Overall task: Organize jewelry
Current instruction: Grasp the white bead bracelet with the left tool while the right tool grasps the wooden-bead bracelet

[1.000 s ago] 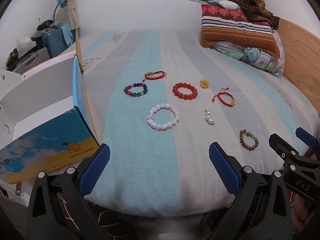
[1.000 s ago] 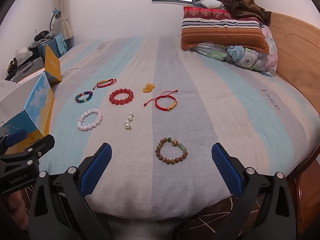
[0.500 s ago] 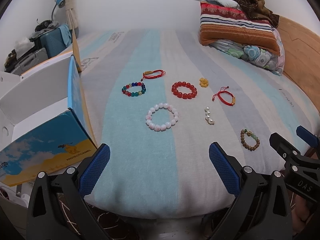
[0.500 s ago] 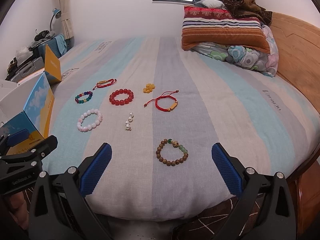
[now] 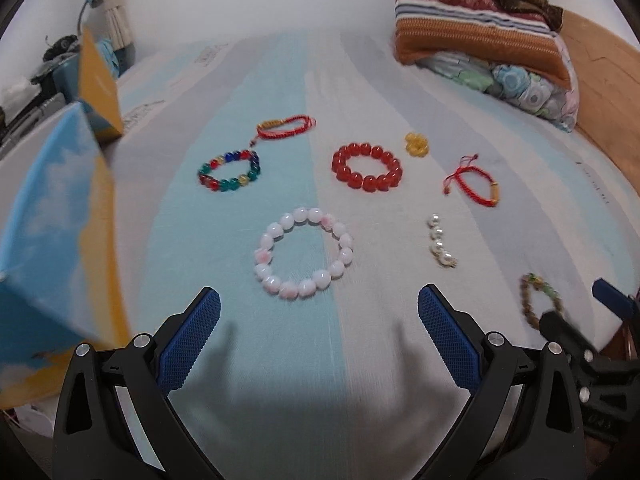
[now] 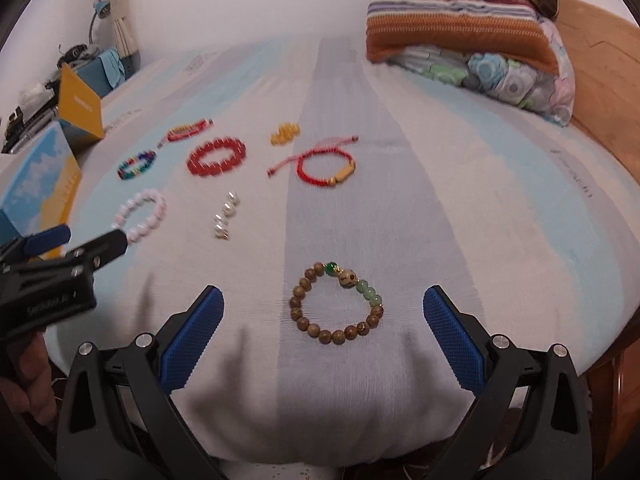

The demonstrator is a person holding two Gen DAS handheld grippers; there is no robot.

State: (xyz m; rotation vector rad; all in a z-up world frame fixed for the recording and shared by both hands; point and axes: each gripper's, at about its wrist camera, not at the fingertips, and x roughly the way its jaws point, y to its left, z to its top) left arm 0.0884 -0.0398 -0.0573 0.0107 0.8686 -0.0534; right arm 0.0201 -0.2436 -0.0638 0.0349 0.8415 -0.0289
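Several pieces of jewelry lie on the striped bed. My left gripper [image 5: 318,322] is open and empty just short of a pink-white bead bracelet [image 5: 304,253]. Beyond lie a multicolour bead bracelet [image 5: 229,171], a red bead bracelet [image 5: 366,167], a red cord bracelet [image 5: 285,126], another red cord bracelet [image 5: 474,182], a yellow piece [image 5: 417,145] and a pearl string [image 5: 441,245]. My right gripper [image 6: 323,320] is open and empty, its fingers on either side of a brown wooden bead bracelet [image 6: 337,304].
An open blue-and-yellow box [image 5: 56,232] stands at the bed's left edge. Striped and floral pillows [image 6: 464,40] lie at the far right by a wooden headboard [image 6: 600,92]. Clutter and a lamp sit at far left.
Both grippers have moved forward and down over the bed. The pink-white bracelet and the wooden bracelet are now much closer. Both grippers stay open.
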